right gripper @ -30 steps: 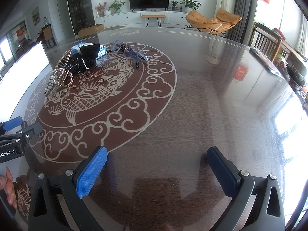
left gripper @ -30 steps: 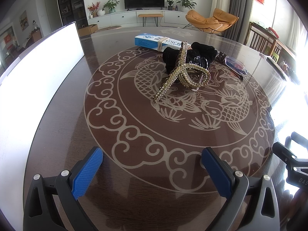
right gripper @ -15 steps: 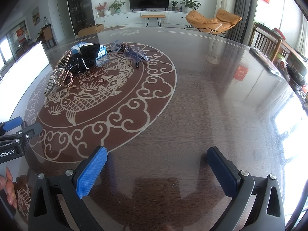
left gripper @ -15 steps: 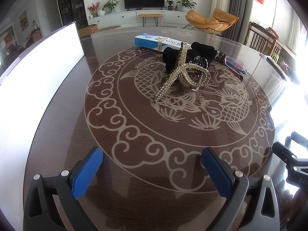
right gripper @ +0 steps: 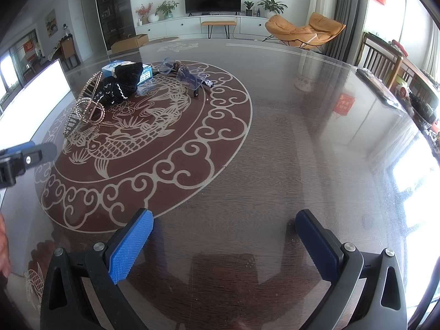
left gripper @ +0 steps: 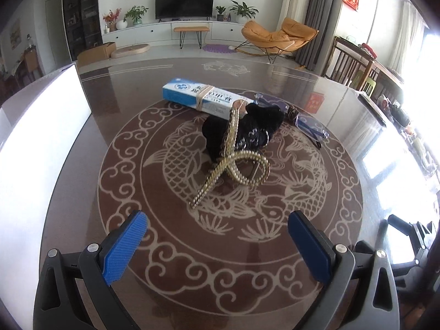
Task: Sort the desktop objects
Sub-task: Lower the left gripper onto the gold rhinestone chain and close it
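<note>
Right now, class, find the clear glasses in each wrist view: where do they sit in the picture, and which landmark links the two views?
Left wrist view: glasses right of centre, upper half, beyond the black cloth.
Right wrist view: glasses upper left of centre, right of the black cloth.
Shared landmark: the blue box, lying behind the cloth in both views.

Television centred on white far wall, above long white cabinet. Potted plants flank television. Orange lounge chair right of television; grey curtain beyond chair.
</note>
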A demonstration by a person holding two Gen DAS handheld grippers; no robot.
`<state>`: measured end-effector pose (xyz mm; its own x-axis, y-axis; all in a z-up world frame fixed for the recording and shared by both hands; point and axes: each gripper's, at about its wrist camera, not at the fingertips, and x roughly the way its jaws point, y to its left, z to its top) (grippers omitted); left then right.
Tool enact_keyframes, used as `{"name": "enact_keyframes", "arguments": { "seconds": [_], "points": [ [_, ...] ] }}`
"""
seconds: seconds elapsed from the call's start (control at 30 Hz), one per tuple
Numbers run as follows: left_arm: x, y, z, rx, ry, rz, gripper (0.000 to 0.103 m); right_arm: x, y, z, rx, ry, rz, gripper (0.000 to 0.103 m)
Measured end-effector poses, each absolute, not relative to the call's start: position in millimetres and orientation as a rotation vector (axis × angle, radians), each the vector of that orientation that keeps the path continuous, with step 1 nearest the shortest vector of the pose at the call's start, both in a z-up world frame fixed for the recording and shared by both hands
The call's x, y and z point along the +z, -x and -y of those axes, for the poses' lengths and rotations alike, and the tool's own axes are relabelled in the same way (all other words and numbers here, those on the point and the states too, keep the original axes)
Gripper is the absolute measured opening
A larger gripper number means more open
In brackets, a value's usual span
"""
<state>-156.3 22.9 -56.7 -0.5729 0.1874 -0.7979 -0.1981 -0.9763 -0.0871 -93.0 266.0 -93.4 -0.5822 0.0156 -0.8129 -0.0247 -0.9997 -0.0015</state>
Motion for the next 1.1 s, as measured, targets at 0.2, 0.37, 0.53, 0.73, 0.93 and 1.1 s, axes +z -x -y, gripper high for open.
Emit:
{"name": "enact_keyframes", "arguments": {
  "seconds": [0.2,0.37,0.53,0.73,0.93,1.1],
  "points": [
    [-52.0,207.0,-49.0,2.568,1.274,-0.080,0.103,-93.4,93.1,-266.1,2.775,1.426,-0.015,0.103],
    [-77.0,233.8,-53.5,2.522,1.361,-0.108,0.103,-93.4,93.1,-266.2,2.775,1.426,-0.014,0.103],
    [-90.0,238.8,-44.3,2.535,1.398,-0.078,0.103,-93.5,93.0,-266.2,2.775,1.426,-0.014,0.103],
    [-93.5,237.7,-54.3,2.543,1.400,-0.200,0.103,-93.5,93.0,-266.3,2.775,1.426,-0.014,0.103],
    [-92.8,246.9,-56.7,2.532,1.426,-0.197,0.103,-93.5,93.0,-266.4,2.776,1.426,-0.014,0.103],
    [-90.3,250.5,-60.8,2.496,1.476,-0.213,0.103,-93.5,93.0,-266.4,2.776,1.426,-0.014,0.103]
  ]
}}
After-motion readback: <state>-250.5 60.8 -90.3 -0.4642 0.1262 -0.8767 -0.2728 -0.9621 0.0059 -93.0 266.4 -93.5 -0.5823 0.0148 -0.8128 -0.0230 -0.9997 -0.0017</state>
